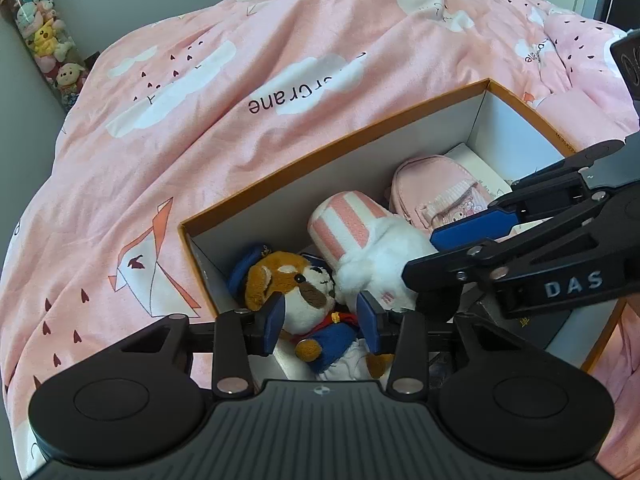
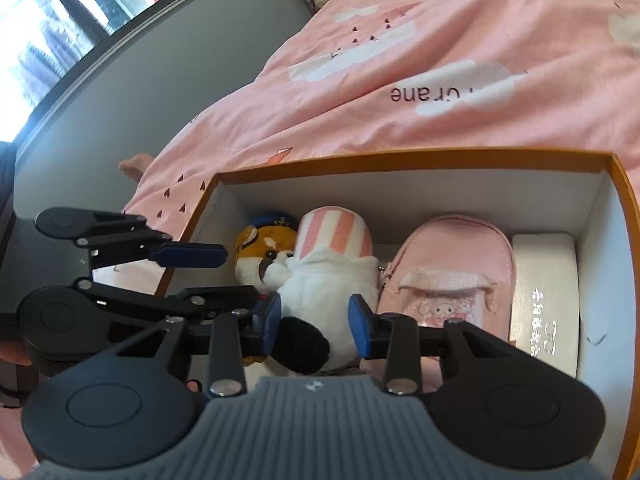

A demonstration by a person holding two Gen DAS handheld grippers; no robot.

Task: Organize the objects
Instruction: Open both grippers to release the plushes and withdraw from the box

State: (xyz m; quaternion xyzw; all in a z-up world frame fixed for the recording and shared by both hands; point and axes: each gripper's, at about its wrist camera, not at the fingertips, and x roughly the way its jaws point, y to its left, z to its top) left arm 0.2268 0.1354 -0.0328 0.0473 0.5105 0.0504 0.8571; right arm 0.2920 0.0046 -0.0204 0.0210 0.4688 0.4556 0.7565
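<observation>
Fluffy dog plush (image 1: 304,300) sits between the parted left gripper (image 1: 324,320) pads; right gripper (image 2: 316,324), jaws apart, straddles the white plush (image 2: 332,280) inside the orange-rimmed cardboard box (image 2: 400,164).

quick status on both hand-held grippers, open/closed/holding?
Left hand-held gripper: partly open above the dog plush in the box, gripping nothing.
Right hand-held gripper: partly open above the white plush, gripping nothing.

A pink crane-print duvet (image 1: 280,60) covers the bed; a clear tube of plush toys (image 1: 46,40) stands at its far left corner.
</observation>
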